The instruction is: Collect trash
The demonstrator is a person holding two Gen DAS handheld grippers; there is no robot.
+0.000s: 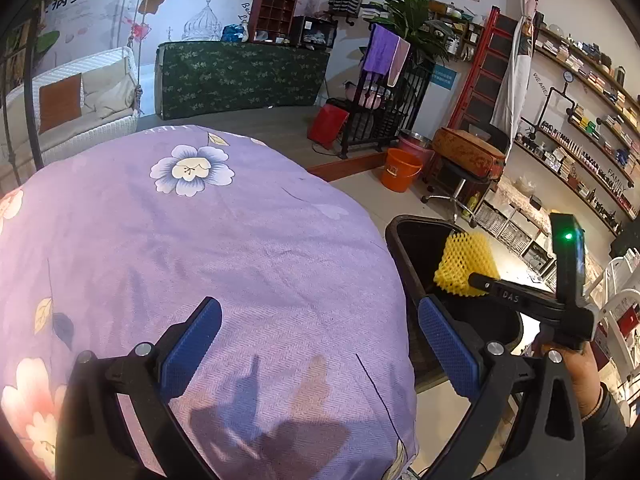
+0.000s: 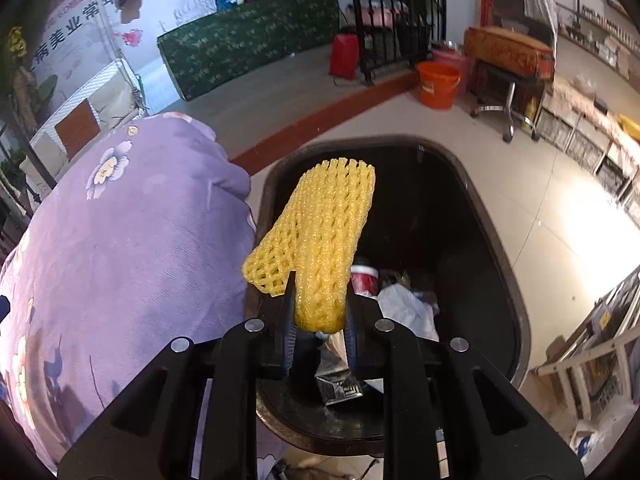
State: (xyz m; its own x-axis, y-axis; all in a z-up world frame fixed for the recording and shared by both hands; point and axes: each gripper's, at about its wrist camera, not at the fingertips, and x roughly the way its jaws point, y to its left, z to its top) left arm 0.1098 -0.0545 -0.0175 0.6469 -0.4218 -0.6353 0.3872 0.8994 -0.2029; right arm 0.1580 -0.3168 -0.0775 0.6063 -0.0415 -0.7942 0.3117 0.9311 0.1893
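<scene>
My right gripper (image 2: pixel 319 312) is shut on a yellow foam fruit net (image 2: pixel 324 236) and holds it over the open black trash bin (image 2: pixel 492 216). The bin holds a red cup (image 2: pixel 365 278), white crumpled paper (image 2: pixel 404 308) and a small dark carton (image 2: pixel 340 388). In the left wrist view the net (image 1: pixel 466 264) and the right gripper (image 1: pixel 486 282) show above the bin (image 1: pixel 404 228) at the right. My left gripper (image 1: pixel 320 344) is open and empty above the purple flowered cloth (image 1: pixel 200 240).
The purple-clothed table (image 2: pixel 132 240) stands just left of the bin. An orange bucket (image 2: pixel 438 84), a stool with an orange cushion (image 2: pixel 508 56) and a black rack (image 2: pixel 400 32) stand on the floor beyond. Shelves (image 1: pixel 580 128) line the right wall.
</scene>
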